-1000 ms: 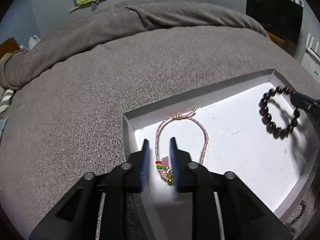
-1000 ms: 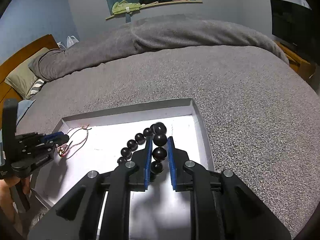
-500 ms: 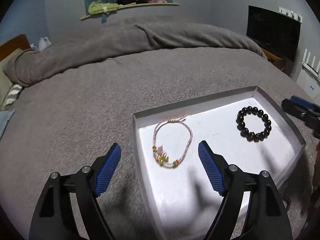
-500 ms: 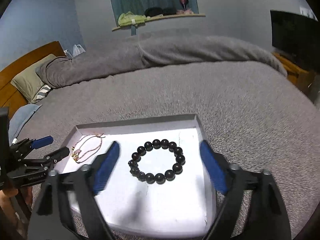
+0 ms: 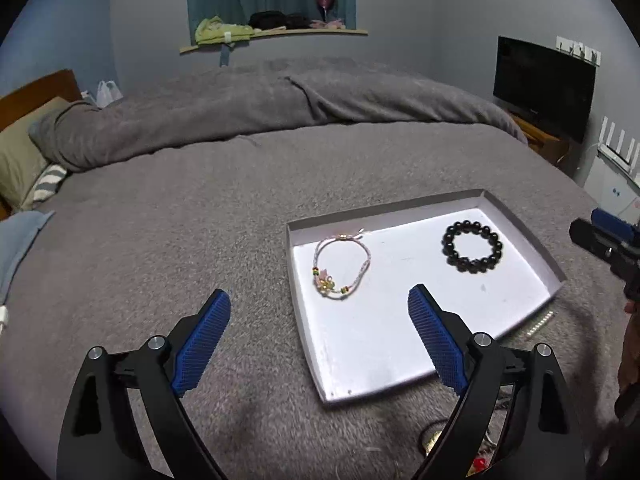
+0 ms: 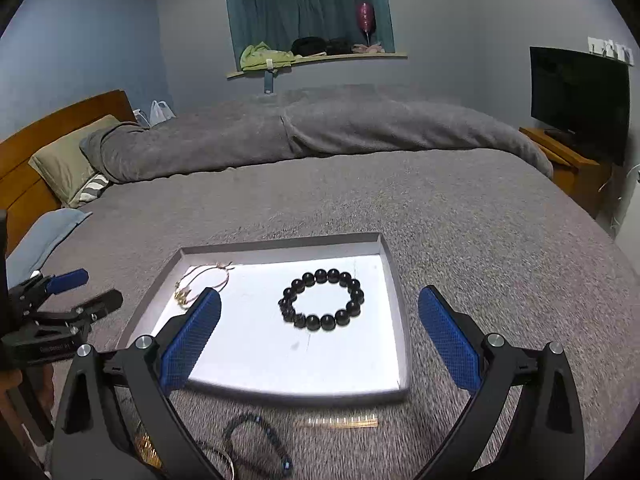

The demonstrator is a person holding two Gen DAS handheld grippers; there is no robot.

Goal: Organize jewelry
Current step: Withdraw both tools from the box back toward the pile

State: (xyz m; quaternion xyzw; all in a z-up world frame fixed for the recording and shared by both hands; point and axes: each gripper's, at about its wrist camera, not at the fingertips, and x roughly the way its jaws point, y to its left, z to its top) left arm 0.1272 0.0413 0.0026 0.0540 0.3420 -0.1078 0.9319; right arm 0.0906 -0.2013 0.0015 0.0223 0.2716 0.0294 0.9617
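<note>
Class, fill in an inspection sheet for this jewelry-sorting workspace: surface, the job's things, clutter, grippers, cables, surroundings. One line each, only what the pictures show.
Surface: grey blanket on a bed.
Job's things: white tray on the blanket; black bead bracelet and pink cord bracelet lie flat in it, apart.
Clutter: dark bead string and gold bar piece on the blanket in front of the tray, outside it.
Grippers: left gripper and right gripper both open, empty, above the tray's near side.
Cables: nothing seen.
Surroundings: TV, shelf with clothes, pillow, wooden headboard.
</note>
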